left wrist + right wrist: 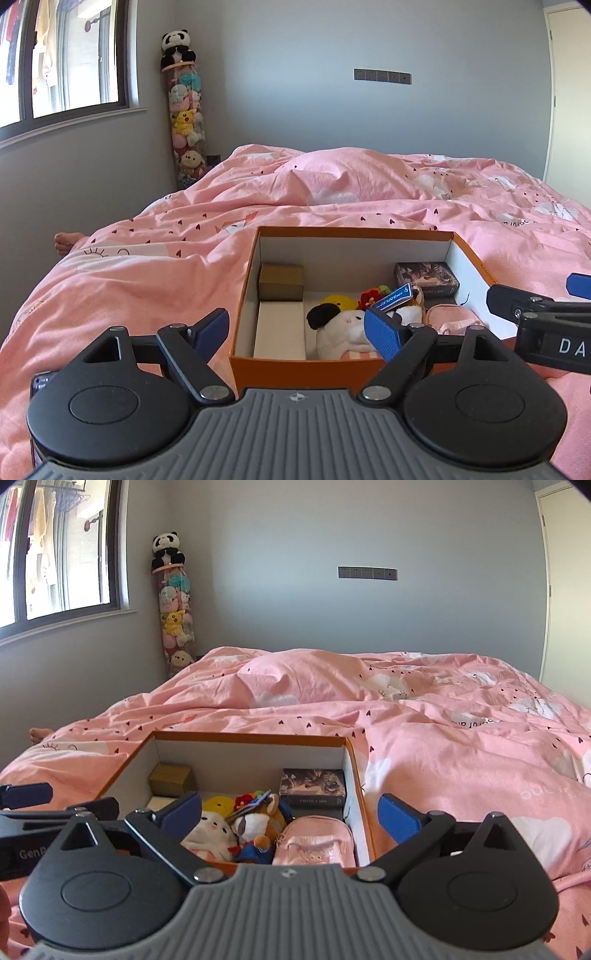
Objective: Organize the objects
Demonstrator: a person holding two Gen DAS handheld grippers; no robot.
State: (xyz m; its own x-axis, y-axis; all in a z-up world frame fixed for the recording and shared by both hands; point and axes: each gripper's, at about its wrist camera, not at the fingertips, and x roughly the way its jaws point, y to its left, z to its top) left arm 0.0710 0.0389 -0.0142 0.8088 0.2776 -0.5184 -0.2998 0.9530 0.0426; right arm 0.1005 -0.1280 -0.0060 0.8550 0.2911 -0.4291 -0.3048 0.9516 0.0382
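Your left gripper [297,325] and right gripper [290,818] both hang with jaws spread wide and nothing between them, just short of the near wall of the open orange cardboard box with white lining [354,233] on the pink heart-print duvet [147,266]. If you push either one in low, a finger can catch that wall and shove or tip the box, since soft bedding gives it little footing. Working left to right inside it, you have one tan cardboard carton [281,287], one flat white slab [279,328], one white plush with a black ear [341,326], one yellow plush [339,302], one brown-and-white plush [258,825], one dark printed card box [426,282] and one pink fabric pouch [314,843]. More may lie underneath, hidden from both views.
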